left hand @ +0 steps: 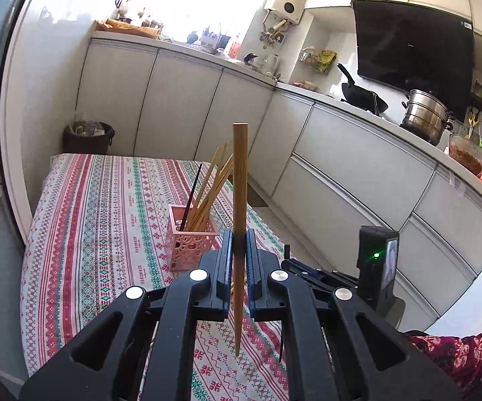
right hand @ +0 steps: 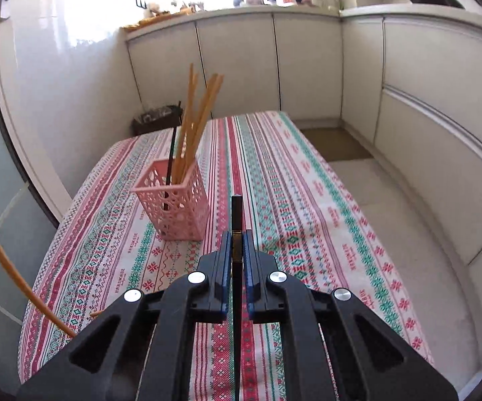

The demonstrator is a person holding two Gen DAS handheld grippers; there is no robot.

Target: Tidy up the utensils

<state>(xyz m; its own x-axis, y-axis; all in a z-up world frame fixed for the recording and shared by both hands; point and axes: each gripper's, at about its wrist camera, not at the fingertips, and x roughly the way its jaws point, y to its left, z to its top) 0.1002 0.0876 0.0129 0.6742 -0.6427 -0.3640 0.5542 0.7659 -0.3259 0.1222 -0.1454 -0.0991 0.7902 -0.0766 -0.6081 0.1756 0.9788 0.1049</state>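
Wooden chopstick [left hand: 239,180] clamped upright, left fingers [left hand: 239,244] | slim black chopstick [right hand: 236,214] clamped, right fingers [right hand: 237,244]

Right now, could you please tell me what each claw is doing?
Left claw: closed on a wooden chopstick, held upright.
Right claw: closed on a black chopstick, held upright.

One pink basket [right hand: 174,197], two black chopsticks [right hand: 236,220], and roughly six wooden chopsticks [left hand: 239,180].
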